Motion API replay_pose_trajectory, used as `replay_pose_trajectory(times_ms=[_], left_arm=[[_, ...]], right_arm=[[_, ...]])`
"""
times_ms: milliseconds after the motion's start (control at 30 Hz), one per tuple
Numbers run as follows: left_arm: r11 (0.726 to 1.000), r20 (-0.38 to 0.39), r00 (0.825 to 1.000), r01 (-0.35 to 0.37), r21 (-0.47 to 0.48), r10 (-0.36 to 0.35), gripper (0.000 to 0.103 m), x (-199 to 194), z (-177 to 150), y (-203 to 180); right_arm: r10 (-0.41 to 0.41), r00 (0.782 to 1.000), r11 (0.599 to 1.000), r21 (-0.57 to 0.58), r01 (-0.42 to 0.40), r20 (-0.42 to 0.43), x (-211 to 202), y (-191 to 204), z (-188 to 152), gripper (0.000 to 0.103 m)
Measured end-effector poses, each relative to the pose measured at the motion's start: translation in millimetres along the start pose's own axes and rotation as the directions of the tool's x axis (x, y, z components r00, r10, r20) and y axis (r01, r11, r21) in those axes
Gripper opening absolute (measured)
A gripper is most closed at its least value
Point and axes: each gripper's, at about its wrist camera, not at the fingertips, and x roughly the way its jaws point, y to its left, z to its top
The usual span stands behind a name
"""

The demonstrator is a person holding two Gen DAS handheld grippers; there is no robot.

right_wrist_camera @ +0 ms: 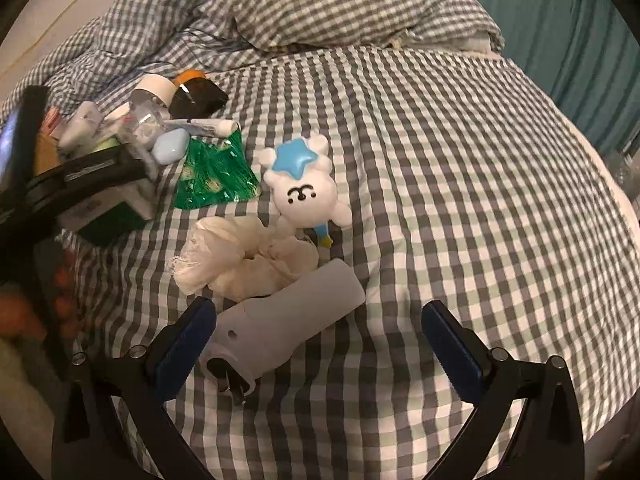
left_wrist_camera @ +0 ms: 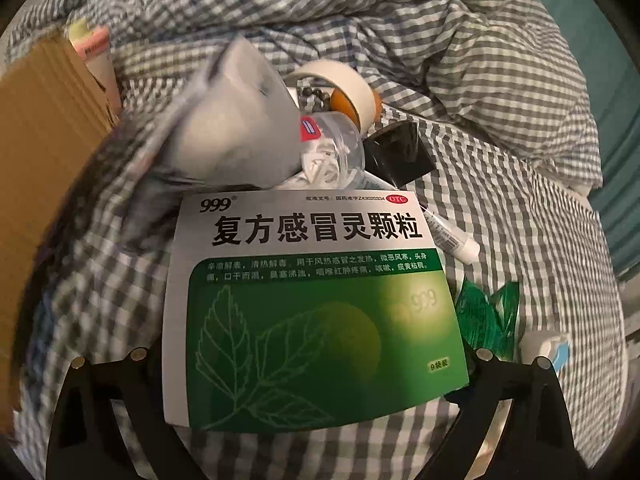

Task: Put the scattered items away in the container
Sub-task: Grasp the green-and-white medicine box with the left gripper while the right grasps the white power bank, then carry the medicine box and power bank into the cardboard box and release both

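Note:
My left gripper [left_wrist_camera: 312, 354] is shut on a green and white medicine box [left_wrist_camera: 312, 300] and holds it above the checked bedsheet. The cardboard box [left_wrist_camera: 44, 152] stands to its left. In the right wrist view the left gripper [right_wrist_camera: 92, 168] shows at the far left with the medicine box [right_wrist_camera: 116, 216]. My right gripper [right_wrist_camera: 320, 336] is open, its blue-padded fingers either side of a white plug-in charger [right_wrist_camera: 280, 320] lying on the bed. A white bear toy with a blue star [right_wrist_camera: 304, 184], crumpled tissue [right_wrist_camera: 240, 256] and a green packet [right_wrist_camera: 212, 176] lie beyond it.
A heap of items lies behind the medicine box: a clear bottle [left_wrist_camera: 336, 148], tape roll [left_wrist_camera: 340, 80], black packet [left_wrist_camera: 400, 152], white tube [left_wrist_camera: 452, 232], grey pouch [left_wrist_camera: 240, 120]. A pale blue case [right_wrist_camera: 170, 146] lies there too. Rumpled checked duvet [right_wrist_camera: 352, 0] lies at the back.

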Motion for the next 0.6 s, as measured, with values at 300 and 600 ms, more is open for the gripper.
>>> replay_pose_trajectory(times_ms=[300, 600], left_arm=[[0.992, 0.139, 0.99, -0.056, 0.112, 0.04, 0.099, -79, -24, 7], [0.986, 0.174, 0.983, -0.088, 0.138, 0.063, 0.099, -100, -32, 19]], right_arm=[[0.003, 0.998, 1.0, -0.001, -0.003, -0.067, 26, 23, -4, 0.103], [0.03, 0.995, 0.998, 0.05, -0.025, -0.099, 20, 12, -4, 0.055]])
